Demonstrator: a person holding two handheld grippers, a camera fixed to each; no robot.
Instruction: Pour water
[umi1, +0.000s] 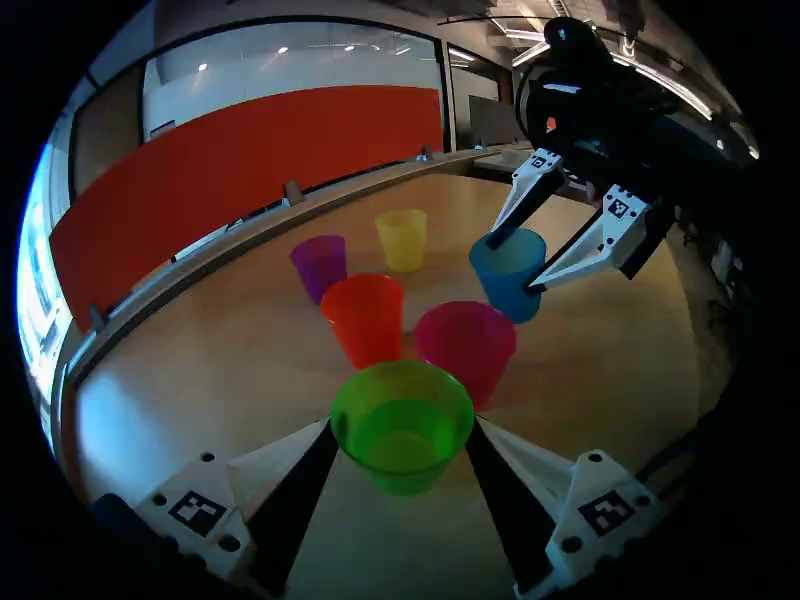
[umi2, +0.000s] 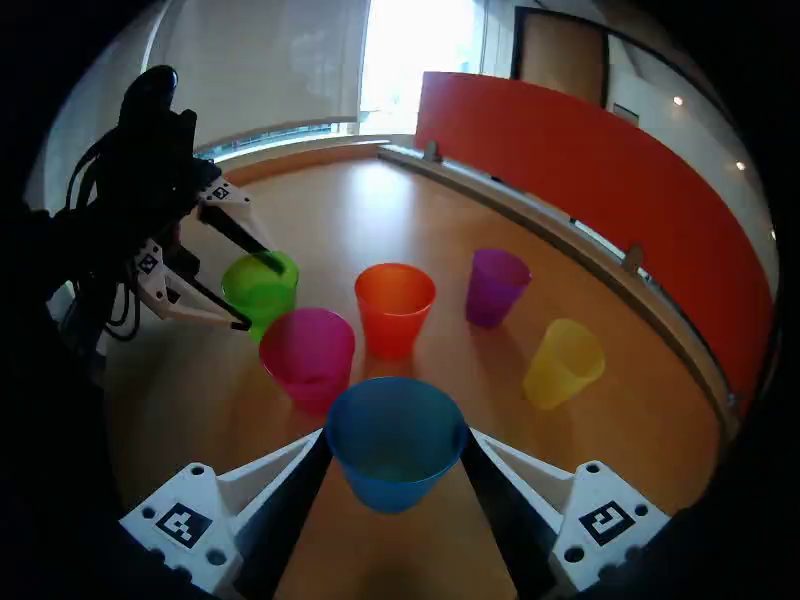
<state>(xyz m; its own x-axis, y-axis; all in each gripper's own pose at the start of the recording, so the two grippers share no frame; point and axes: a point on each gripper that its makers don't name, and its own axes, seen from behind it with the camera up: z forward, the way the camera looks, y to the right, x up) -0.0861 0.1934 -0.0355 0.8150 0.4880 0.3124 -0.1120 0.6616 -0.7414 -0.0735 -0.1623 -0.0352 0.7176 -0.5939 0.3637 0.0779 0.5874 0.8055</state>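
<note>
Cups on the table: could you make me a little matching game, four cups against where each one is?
Things: 1 green cup; 2 blue cup; 3 orange cup; 4 yellow cup.
Places: A between the fingers of the right gripper; B standing free, mid-group; C between the fingers of the left gripper; D standing free by the red panel.
Pairs: 1-C; 2-A; 3-B; 4-D.

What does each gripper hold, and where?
Left gripper: translucent green plastic cup, fingers on its side walls below the rim. Right gripper: blue plastic cup, likewise.
</note>
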